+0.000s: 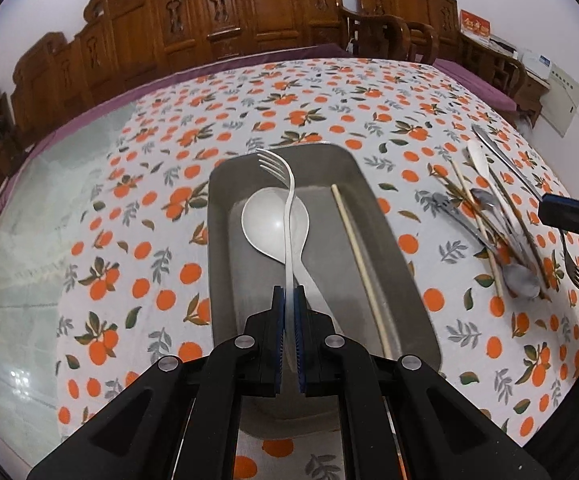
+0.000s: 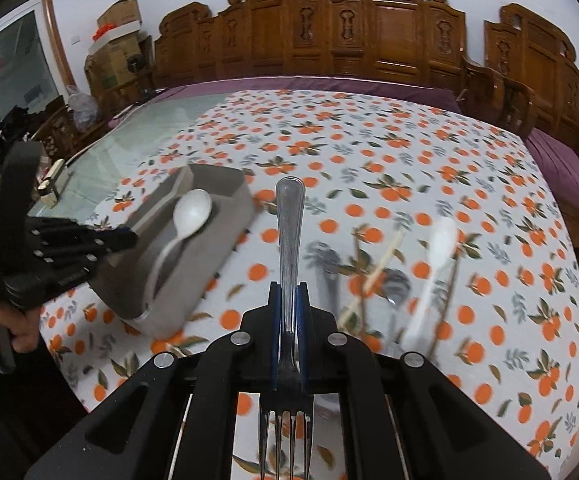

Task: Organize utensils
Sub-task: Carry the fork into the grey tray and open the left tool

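Utensils are partly sorted, by the look of it: a grey metal tray [image 1: 373, 216] on the orange-patterned table [image 1: 137, 240] already holds a white spoon [image 1: 275, 220] and a single pale chopstick [image 1: 359, 260] lying along its right side, while a fair heap is still waiting outside it. Starting at the left, the left hand-held gripper [image 1: 289, 292] hangs over the near end of the tray with its jaws clamped together on the handle of a white fork [image 1: 287, 208], whose tines point toward the far end above the spoon; the fork looks to be in the air rather than resting on the tray floor, so I judge it to be the piece about to go in. Moving right, past the tray's rim, a loose pile of utensils [image 1: 489, 220] lies on the tablecloth: metal spoons, another white spoon, several chopsticks and what may be tongs or a knife at the far edge (motion blur makes the exact count hard to tell). Farthest right, the right hand-held gripper [image 2: 289, 292] is pressed shut on a metal fork [image 2: 289, 220], gripped near the neck so that the handle sticks forward and the tines point back toward the camera; it is held clear of the table, near the pile and well apart from the tray. So two pieces sit in the tray, two forks are in hand, and most of the pile remains to be moved.
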{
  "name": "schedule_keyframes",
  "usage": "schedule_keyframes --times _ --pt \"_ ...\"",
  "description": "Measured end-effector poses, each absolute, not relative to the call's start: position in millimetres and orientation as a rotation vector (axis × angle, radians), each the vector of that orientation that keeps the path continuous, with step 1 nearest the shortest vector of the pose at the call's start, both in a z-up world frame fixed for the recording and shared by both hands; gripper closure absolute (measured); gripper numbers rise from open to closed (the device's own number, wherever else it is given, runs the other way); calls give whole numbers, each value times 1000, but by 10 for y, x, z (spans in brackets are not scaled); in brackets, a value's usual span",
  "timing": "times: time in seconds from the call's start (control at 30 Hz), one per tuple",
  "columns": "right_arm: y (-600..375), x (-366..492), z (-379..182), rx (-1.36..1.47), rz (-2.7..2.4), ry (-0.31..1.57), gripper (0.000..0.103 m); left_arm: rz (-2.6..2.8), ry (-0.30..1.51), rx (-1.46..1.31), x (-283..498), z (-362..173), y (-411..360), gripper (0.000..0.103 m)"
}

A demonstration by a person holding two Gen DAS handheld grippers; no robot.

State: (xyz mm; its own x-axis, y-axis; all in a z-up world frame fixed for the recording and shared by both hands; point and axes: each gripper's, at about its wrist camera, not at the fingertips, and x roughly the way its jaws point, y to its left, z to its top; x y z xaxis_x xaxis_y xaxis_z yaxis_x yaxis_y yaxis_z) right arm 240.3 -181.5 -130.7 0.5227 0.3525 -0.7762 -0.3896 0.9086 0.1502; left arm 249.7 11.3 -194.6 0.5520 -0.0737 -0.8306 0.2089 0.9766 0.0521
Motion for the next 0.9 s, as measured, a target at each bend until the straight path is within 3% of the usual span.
schedule_keyframes --times 0.9 --pt "-778 2692 -1259 -35 571 928 94 -135 857 -3 2515 -1705 793 91"
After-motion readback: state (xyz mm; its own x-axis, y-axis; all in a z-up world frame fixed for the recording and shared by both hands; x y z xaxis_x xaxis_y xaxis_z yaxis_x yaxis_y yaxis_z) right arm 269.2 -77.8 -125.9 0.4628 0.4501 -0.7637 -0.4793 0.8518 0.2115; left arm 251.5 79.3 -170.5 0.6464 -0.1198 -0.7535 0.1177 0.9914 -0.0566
